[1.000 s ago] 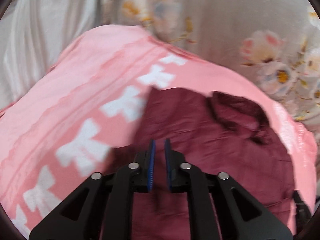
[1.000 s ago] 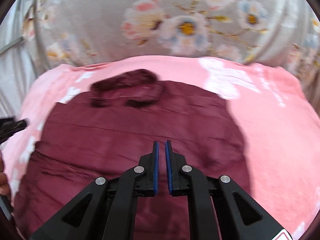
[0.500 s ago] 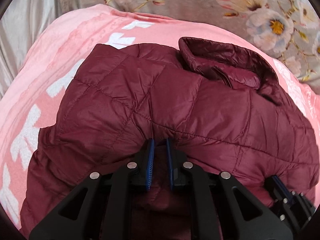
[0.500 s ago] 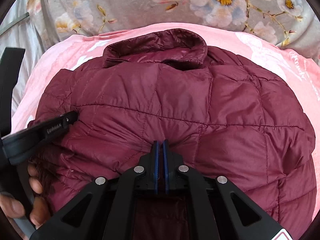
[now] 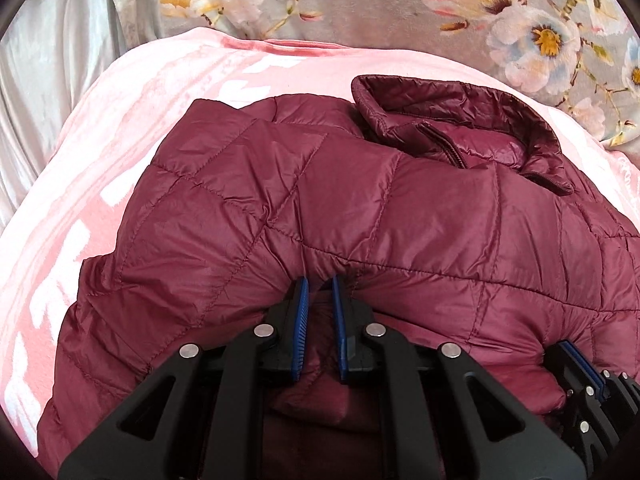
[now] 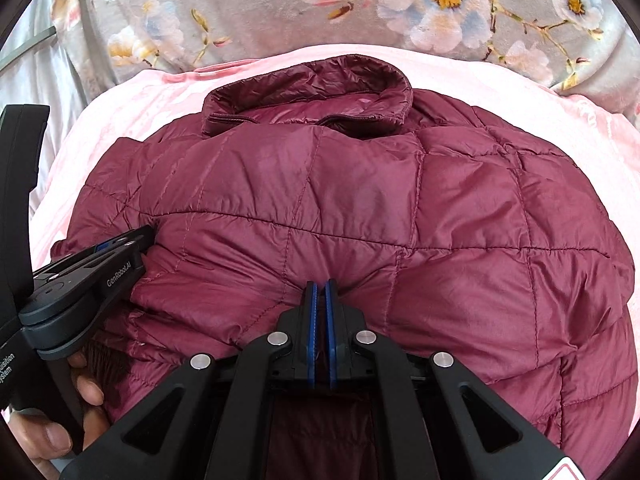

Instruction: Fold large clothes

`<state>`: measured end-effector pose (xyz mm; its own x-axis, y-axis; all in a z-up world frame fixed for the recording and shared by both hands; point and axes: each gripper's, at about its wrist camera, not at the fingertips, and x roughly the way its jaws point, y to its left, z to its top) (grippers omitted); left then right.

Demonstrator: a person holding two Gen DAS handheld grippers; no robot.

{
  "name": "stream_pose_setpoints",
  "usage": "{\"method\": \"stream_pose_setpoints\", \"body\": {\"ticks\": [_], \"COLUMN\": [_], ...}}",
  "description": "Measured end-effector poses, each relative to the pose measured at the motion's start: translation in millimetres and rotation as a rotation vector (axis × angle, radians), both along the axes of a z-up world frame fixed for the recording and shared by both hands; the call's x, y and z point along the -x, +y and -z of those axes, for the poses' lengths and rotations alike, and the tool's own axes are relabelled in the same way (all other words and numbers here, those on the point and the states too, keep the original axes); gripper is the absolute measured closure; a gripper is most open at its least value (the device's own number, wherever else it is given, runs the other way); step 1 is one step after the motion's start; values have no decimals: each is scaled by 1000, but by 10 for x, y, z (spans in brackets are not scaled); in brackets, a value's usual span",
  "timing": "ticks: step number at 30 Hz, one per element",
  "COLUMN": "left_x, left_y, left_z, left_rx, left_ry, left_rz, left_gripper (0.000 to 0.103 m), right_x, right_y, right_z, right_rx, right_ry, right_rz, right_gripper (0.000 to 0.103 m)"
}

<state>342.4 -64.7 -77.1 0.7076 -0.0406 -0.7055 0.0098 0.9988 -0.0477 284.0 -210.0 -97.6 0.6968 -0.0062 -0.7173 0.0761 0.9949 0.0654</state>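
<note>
A maroon quilted puffer jacket [image 5: 360,208] lies on a pink blanket, collar [image 5: 460,120] at the far side; it also fills the right wrist view [image 6: 360,208]. My left gripper [image 5: 319,280] is shut on a folded edge of the jacket, with fabric pinched between its blue pads. My right gripper [image 6: 320,285] is shut on the same folded edge further right. The right gripper's fingers [image 5: 580,364] show at the lower right of the left wrist view. The left gripper [image 6: 120,246] and the hand holding it show at the left of the right wrist view.
The pink blanket [image 5: 120,120] with white bow prints covers the bed under the jacket. A grey floral bedcover [image 6: 280,12] lies beyond the collar. A pale satin sheet [image 5: 48,80] is at the far left.
Both grippers have carried the jacket's lower edge forward toward the collar, so the jacket now lies doubled over. The views have closed in and steadied since a second ago.
</note>
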Motion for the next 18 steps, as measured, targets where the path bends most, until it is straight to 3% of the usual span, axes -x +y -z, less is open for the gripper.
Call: {"method": "stream_pose_setpoints", "body": {"ticks": [7, 10, 12, 15, 18], "left_x": [10, 13, -28, -189, -557], "left_y": [-4, 109, 215, 432, 740], "left_z": [14, -10, -101, -380, -542], "left_rx": [8, 101, 178, 281, 394], "left_ry": [-6, -3, 34, 25, 25], "left_rz": [0, 18, 51, 61, 49], "left_gripper": [91, 84, 82, 79, 66], "right_x": [-2, 33, 103, 81, -157], "right_y": [-90, -186, -237, -347, -579], "right_z": [-3, -60, -214, -556, -761], "right_rx": [-75, -145, -171, -183, -303], "right_ry": [-2, -7, -29, -87, -121], "right_rz": [3, 12, 15, 20, 48], "right_gripper": [100, 99, 94, 92, 78]}}
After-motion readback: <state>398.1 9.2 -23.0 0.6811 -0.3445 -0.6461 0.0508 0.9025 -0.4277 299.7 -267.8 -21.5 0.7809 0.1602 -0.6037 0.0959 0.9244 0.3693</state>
